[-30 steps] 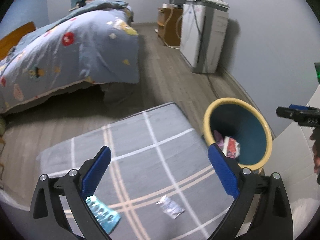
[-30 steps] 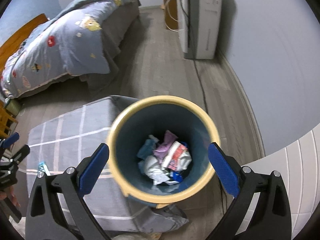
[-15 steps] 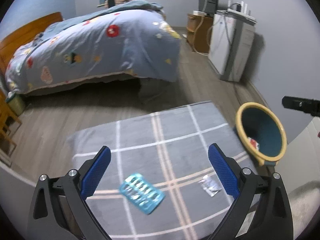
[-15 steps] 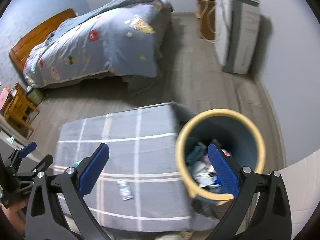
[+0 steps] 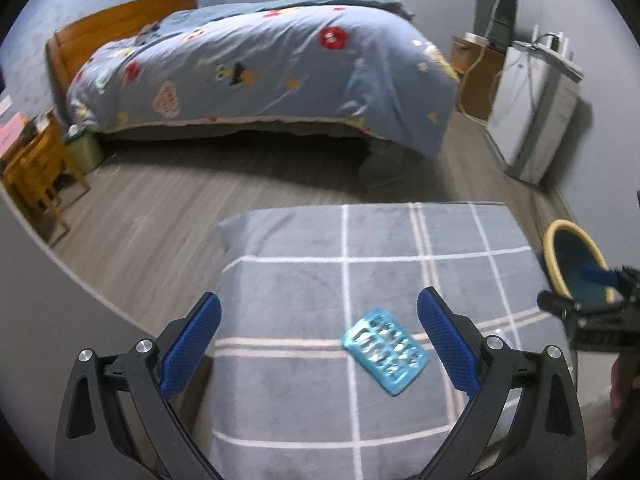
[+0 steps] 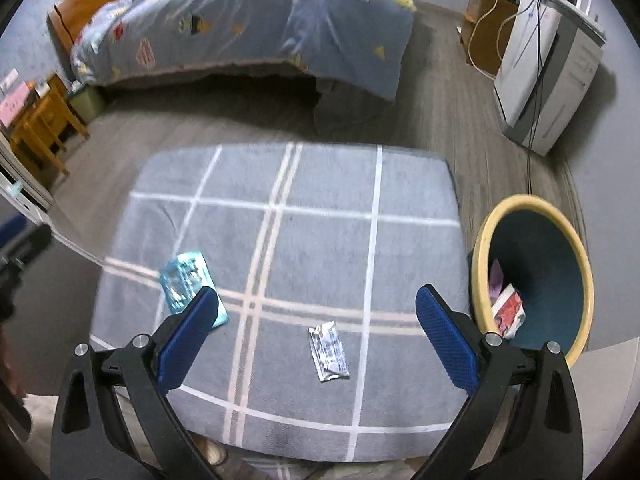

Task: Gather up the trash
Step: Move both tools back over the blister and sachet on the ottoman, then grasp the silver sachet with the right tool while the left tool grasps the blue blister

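Observation:
A blue blister pack (image 5: 385, 351) lies on the grey checked cloth (image 5: 304, 272), between the fingers of my open left gripper (image 5: 319, 338) and nearer the right one. In the right wrist view the same blister pack (image 6: 188, 280) sits at the cloth's left, partly behind my left fingertip. A silver foil wrapper (image 6: 328, 351) lies flat between the fingers of my open right gripper (image 6: 318, 334). The yellow-rimmed blue bin (image 6: 532, 276) stands off the cloth's right edge with trash inside. Both grippers hold nothing.
A bed with a blue patterned duvet (image 5: 260, 64) fills the far side. A white appliance (image 6: 548, 64) with cables stands by the right wall. Wooden furniture (image 5: 36, 160) and a green pail sit at the left. Wood floor lies between bed and cloth.
Both grippers swung left, away from the bin. The bin moved from under the right gripper to the right edge. The blister pack and the foil wrapper came between the fingers.

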A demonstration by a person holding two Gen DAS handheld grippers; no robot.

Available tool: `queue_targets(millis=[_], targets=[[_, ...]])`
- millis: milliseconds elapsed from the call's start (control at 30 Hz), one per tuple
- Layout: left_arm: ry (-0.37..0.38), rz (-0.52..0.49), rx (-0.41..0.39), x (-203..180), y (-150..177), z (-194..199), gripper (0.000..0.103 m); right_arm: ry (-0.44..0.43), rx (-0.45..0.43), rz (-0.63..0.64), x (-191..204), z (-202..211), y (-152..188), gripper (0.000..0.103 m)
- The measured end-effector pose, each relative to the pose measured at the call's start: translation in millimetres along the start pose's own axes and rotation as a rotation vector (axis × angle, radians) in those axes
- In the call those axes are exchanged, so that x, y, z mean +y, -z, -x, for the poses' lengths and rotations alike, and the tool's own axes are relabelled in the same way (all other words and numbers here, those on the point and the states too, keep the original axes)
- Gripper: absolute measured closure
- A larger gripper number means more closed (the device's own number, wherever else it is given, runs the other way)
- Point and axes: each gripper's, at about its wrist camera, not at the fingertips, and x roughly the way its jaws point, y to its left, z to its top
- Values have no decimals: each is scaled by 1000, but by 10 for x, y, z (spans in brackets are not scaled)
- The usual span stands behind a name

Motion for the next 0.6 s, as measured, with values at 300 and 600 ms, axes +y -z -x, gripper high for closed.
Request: queue_targets(millis=[300, 600], targets=[[-6, 36, 48, 37, 96, -195, 6, 70, 101, -90, -105, -535, 336, 6], [-24, -20, 67, -85, 172, -257, 6, 67, 156, -66, -160, -861, 457, 7]])
